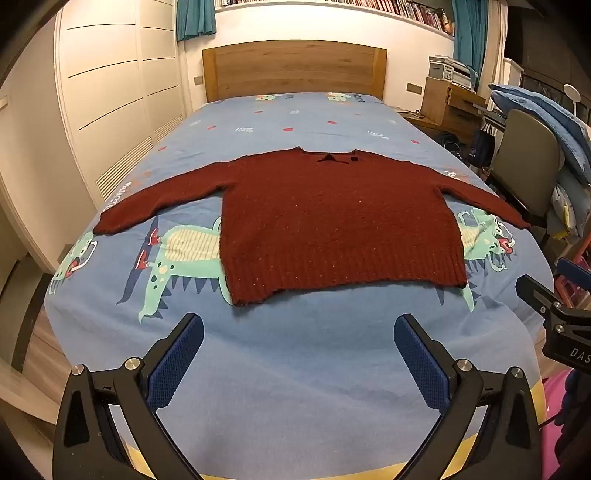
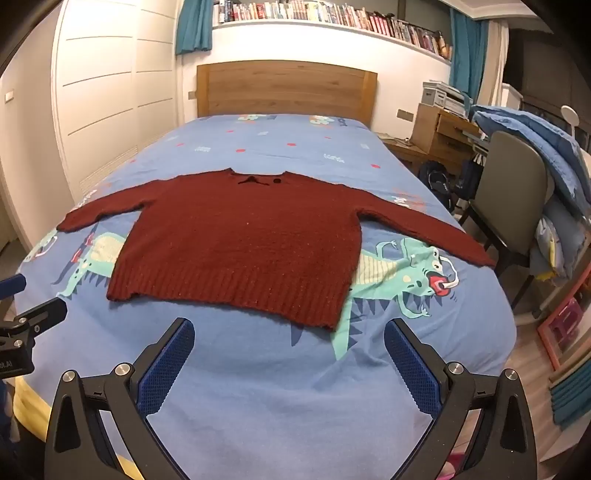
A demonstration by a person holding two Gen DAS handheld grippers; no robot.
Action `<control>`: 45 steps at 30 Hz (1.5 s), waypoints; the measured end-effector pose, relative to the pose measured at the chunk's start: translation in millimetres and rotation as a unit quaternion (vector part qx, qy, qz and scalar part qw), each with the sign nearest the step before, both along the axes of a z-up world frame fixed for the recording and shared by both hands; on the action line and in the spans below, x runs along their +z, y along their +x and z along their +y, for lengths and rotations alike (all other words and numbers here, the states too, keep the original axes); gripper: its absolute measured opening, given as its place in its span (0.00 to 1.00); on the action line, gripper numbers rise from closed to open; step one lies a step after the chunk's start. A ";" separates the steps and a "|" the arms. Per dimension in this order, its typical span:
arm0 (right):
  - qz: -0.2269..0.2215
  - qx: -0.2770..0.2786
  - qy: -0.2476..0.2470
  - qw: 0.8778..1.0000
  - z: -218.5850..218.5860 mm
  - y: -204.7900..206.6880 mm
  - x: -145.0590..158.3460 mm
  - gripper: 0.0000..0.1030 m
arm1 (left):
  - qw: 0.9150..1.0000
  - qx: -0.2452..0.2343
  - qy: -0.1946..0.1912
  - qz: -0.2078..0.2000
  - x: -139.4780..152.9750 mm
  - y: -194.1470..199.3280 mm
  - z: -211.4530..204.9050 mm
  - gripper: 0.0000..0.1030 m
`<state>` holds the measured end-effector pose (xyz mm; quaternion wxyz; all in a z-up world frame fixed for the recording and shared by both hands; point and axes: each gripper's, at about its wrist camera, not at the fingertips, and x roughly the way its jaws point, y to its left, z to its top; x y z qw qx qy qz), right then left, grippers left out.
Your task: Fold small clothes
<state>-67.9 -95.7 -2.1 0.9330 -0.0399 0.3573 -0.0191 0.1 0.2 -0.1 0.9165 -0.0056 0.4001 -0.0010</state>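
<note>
I see one sweater [image 1: 340, 225], dark red, lying flat on the bed [image 1: 295, 354] in the middle of both frames. Its two sleeves are spread out to the left and right edges of the bed, its neck points toward the headboard [image 1: 293, 68] at the top, and its ribbed hem faces me. Two small dark marks sit at the collar.

My left tool [image 1: 298, 336] hangs at the bottom centre of the left wrist view, its two blue-padded fingers [image 1: 177, 360] spread wide with nothing between them, short of the hem and apart from the sweater. My right tool [image 2: 289, 339] sits the same way at the bottom centre of the right wrist view, also spread and holding nothing, its fingers near the hem's lower right corner but not touching it. Each tool also shows at the edge of the other's view: the right one at the lower right, the left one at the lower left.

The bed sheet is blue with two green cartoon dragons partly under the sweater. One chair [image 2: 517, 199] stands at the right, and one row of books [image 2: 332, 16] runs along the top.
</note>
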 end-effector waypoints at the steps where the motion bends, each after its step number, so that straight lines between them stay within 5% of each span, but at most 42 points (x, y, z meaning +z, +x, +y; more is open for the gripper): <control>1: 0.000 0.000 0.000 1.000 -0.1 -0.1 -0.1 1.00 | 1.000 0.000 0.000 0.001 -0.1 0.1 0.0 0.99; 30: 0.014 0.004 0.022 1.000 -8.9 9.4 -7.9 1.00 | 1.000 0.010 -0.002 0.005 -4.9 3.0 0.4 0.99; 38: 0.037 -0.036 0.089 0.995 -62.6 41.0 -26.9 1.00 | 0.999 0.027 -0.041 0.001 -0.7 22.9 10.2 0.99; 45: 0.040 -0.113 0.161 0.980 -159.6 88.7 -49.6 1.00 | 0.997 0.046 -0.058 0.005 6.6 53.7 19.1 0.99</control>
